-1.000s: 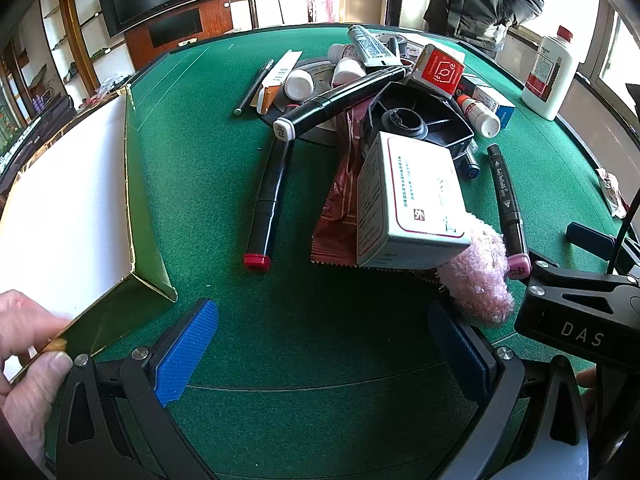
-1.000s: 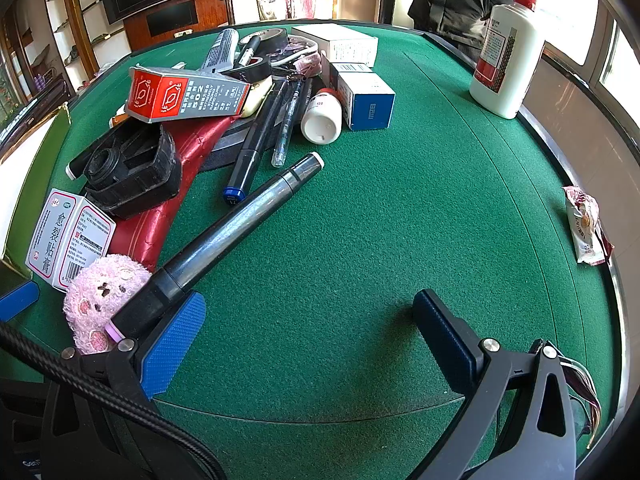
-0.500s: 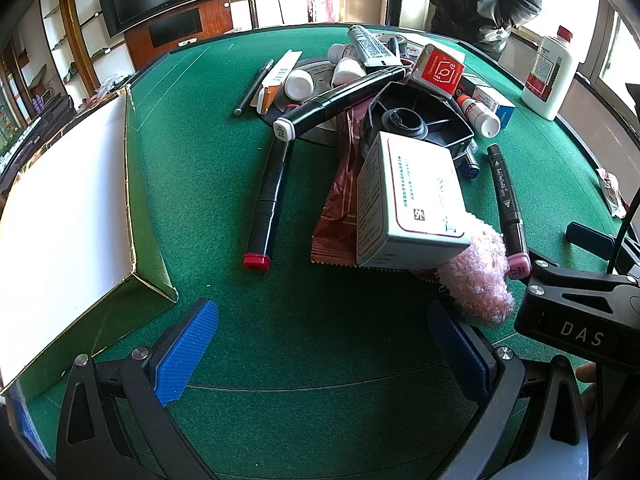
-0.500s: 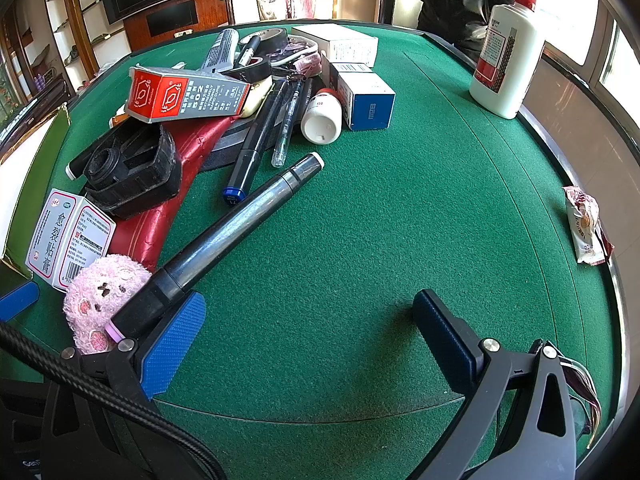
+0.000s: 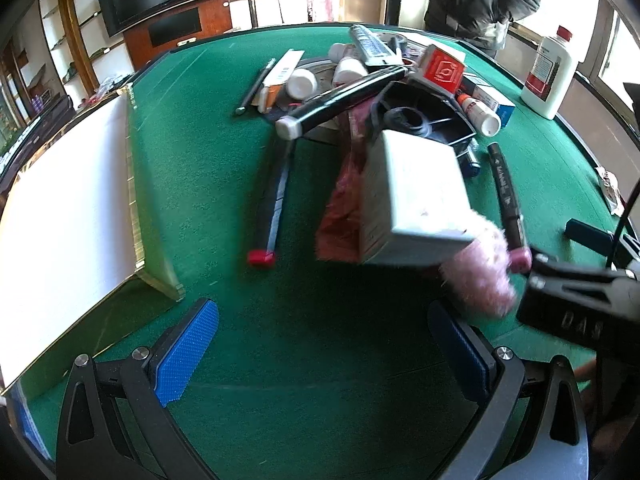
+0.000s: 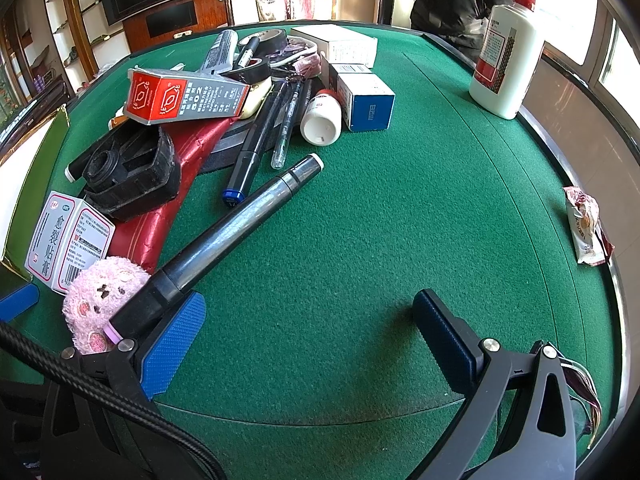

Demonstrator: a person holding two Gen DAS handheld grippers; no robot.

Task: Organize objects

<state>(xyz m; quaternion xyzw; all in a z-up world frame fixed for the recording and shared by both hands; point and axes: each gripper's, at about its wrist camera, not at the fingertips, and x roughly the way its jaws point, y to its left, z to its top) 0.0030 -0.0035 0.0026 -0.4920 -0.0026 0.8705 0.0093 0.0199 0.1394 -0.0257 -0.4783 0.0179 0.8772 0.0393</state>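
On the green counter point(image 5: 200, 160), the open box point(image 5: 64, 208) lies at 9 o'clock. The left tongs point(image 5: 324, 344) are wide open, holding nothing. The cluttered pile sits at 12 o'clock, with the pink plush point(image 6: 100, 300) beside the empty, wide-open right tongs point(image 6: 308, 340).

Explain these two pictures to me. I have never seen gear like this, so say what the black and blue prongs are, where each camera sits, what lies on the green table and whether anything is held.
No robot here: a person carries two hand-held grippers, each with a camera looking along its blue-padded fingers. One picture is from the left gripper, the other from the right gripper. Both are open and hold nothing. On the green table lies a heap: a pink plush toy, a white medicine box, a red box, a long marker, a small white bottle. An open carton waits at the left; a big white bottle stands apart.
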